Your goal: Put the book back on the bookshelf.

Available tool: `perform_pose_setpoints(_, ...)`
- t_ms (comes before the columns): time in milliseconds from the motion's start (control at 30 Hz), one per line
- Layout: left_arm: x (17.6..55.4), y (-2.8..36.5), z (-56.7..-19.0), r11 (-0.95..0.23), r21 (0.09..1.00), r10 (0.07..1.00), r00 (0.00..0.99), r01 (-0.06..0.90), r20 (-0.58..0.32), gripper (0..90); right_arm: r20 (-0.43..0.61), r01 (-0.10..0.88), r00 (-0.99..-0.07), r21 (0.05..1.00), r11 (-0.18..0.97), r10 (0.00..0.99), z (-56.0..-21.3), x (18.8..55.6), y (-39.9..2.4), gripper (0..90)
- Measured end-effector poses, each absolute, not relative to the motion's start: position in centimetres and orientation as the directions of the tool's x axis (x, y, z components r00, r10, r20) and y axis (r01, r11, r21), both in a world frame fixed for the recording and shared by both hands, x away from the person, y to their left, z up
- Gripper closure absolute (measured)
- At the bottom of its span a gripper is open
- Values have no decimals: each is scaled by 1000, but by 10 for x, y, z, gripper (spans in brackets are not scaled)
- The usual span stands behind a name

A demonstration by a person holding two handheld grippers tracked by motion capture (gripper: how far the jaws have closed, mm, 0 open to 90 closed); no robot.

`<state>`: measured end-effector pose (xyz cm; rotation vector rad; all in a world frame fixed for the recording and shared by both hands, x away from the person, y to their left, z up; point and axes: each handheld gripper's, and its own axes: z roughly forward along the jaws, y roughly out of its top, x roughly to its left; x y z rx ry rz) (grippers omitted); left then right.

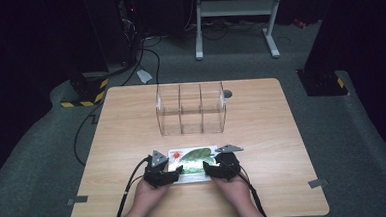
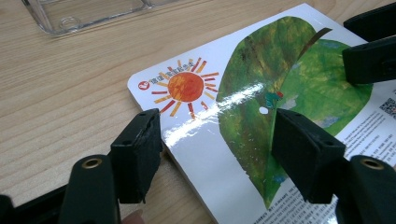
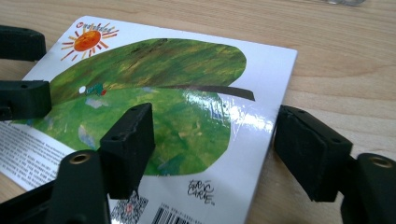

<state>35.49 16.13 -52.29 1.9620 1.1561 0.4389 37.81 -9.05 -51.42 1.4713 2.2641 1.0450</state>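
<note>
Dim surroundings, lit table [image 1: 262, 130]; overhead glare streaks the glossy book [image 2: 243, 95].

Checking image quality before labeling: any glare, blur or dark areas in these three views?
High view: the room around the table is very dark and the book looks small and soft. Left gripper view: white glare streaks across the glossy cover; the near claw is slightly soft. Right gripper view: a glare patch near the cover's right edge; the far table blurs.

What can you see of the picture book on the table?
The picture book is thin, glossy and white, printed with a large green leaf, an orange sun in one corner, small text and a barcode. It lies flat on the wooden table, closed, near the front edge. The left gripper and right gripper each straddle one end, jaws open.
</note>
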Motion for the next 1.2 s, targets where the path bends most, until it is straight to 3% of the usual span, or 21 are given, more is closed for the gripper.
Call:
perform_pose_setpoints(433, 337, 168, -523, -243, 761, 841, 521, 601, -144, 360, 153, 652, -555, 690, 314, 817, -515, 346, -103, 260)
perform_pose_setpoints(1200, 336, 171, -519, -229, 773, 838, 524, 592, -152, 395, 126, 629, -567, 704, 330, 814, -521, 333, -98, 207)
